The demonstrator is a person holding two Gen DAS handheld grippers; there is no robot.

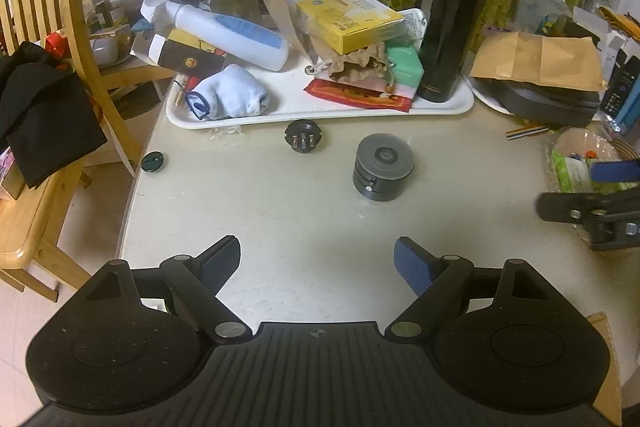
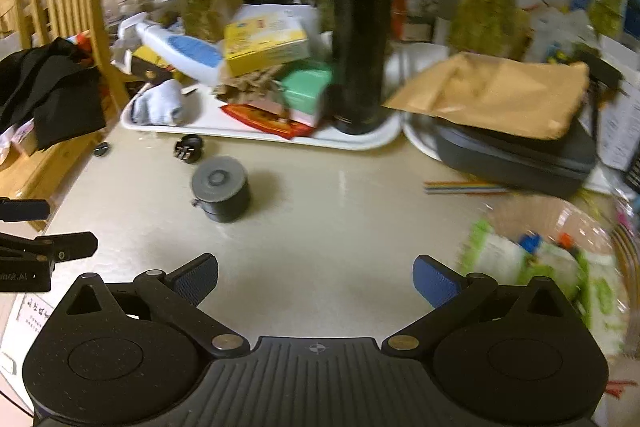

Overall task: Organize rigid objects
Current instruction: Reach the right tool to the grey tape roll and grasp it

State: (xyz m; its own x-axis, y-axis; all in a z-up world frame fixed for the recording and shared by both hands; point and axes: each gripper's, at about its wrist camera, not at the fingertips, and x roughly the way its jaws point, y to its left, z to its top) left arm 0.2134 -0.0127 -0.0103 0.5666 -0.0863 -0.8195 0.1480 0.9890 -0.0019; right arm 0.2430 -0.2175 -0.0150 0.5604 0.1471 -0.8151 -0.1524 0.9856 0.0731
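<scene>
Grey and squat, a cylindrical device (image 1: 383, 167) stands upright on the pale table (image 1: 304, 227), just right of centre in the left wrist view and left of centre in the right wrist view (image 2: 221, 189). Above and to its left lies a small black plug-like part (image 1: 303, 136), and further left, near the table's edge, a small dark round cap (image 1: 153, 162); the three lie apart from one another. Across the upper half of both views runs a white tray (image 1: 320, 111), crowded with a tall black flask (image 1: 454, 15), a yellow box (image 1: 352, 19), a white bottle (image 1: 232, 35) and a rolled pale-blue cloth (image 1: 232, 97).

The left gripper (image 1: 318, 263) fills the bottom of its own view, jaws spread wide with only bare table between them. The right gripper (image 2: 316, 281) is likewise released, nothing between its blue pads (image 2: 434, 285); it also shows at the right edge of the left wrist view.
</scene>
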